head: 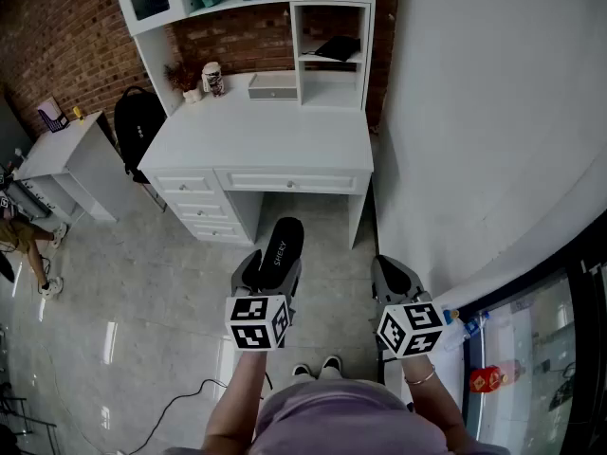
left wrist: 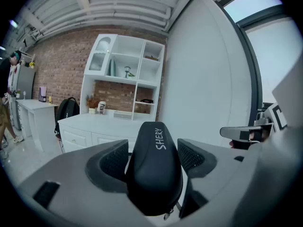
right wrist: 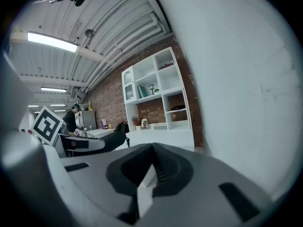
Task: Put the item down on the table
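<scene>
The left gripper point(left wrist: 154, 161) has its jaws spread wide, and their ribbed pads press on both sides of a black case point(left wrist: 156, 143) clamped between them. The case stands up out of the jaws with its rounded end pointing forward. The right gripper point(right wrist: 152, 167) has its jaws pressed together with nothing between them. It is held level with the left one and a little apart from it.

The black case is a smooth, matte, oblong shell with rounded ends, and the white lettering "SHERY" runs along its top. A small zip pull hangs at its near end. In the head view it hangs in the air over the floor point(head: 142, 282), short of the front edge of the table point(head: 256, 136), touching nothing but the gripper.

The table is white, with a bank of drawers on its left and one wide drawer across the front. Its top is mostly bare. At the back stand a small dried plant point(head: 180, 79), a patterned mug point(head: 213, 78) and a low white box point(head: 273, 85), beneath a white shelf unit point(head: 327, 27) that has a dark flat thing in one compartment. A black backpack point(head: 137, 121) leans at the table's left end, beside a second small white table point(head: 62, 154).

Behind them is a red brick wall, and a plain white wall runs along the right. The floor is glossy grey tile with a dark cable point(head: 175, 404) lying on it.
</scene>
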A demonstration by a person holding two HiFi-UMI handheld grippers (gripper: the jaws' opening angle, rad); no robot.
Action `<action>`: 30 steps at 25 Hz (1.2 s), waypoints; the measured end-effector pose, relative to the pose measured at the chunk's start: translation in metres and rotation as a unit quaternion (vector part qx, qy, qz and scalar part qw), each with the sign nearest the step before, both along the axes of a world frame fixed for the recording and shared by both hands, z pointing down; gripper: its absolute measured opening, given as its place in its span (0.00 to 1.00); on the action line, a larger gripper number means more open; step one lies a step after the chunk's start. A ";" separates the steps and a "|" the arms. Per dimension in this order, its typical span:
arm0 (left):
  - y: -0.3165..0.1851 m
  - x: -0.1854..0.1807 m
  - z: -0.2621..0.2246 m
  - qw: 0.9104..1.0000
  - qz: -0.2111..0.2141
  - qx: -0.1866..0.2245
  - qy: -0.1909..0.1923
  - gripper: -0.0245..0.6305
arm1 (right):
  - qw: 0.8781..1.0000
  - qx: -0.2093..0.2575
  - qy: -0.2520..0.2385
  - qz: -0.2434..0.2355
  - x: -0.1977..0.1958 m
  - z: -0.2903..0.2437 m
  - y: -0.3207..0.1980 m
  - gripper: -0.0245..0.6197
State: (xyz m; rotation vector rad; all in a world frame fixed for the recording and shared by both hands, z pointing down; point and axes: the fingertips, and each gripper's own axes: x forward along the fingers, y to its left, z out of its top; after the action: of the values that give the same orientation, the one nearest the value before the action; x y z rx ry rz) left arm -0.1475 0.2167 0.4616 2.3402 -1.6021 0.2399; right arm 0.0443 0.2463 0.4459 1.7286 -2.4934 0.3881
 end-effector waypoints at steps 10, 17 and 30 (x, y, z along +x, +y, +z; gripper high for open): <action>0.001 0.007 0.009 1.000 -0.006 -0.008 -0.001 0.54 | 1.000 0.000 -0.016 0.002 0.009 0.009 0.003 0.03; -0.007 0.010 0.002 1.000 -0.015 0.002 -0.003 0.54 | 1.000 0.007 -0.025 -0.003 0.016 0.005 -0.006 0.03; -0.108 0.017 0.008 1.000 -0.015 -0.001 0.002 0.54 | 1.000 0.004 -0.028 0.013 0.030 0.013 -0.089 0.03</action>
State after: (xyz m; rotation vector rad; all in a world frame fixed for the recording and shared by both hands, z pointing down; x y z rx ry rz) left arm -0.1307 0.1084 0.4692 2.3129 -1.6333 0.2304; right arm 0.0744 0.1576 0.4589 1.7785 -2.5163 0.4353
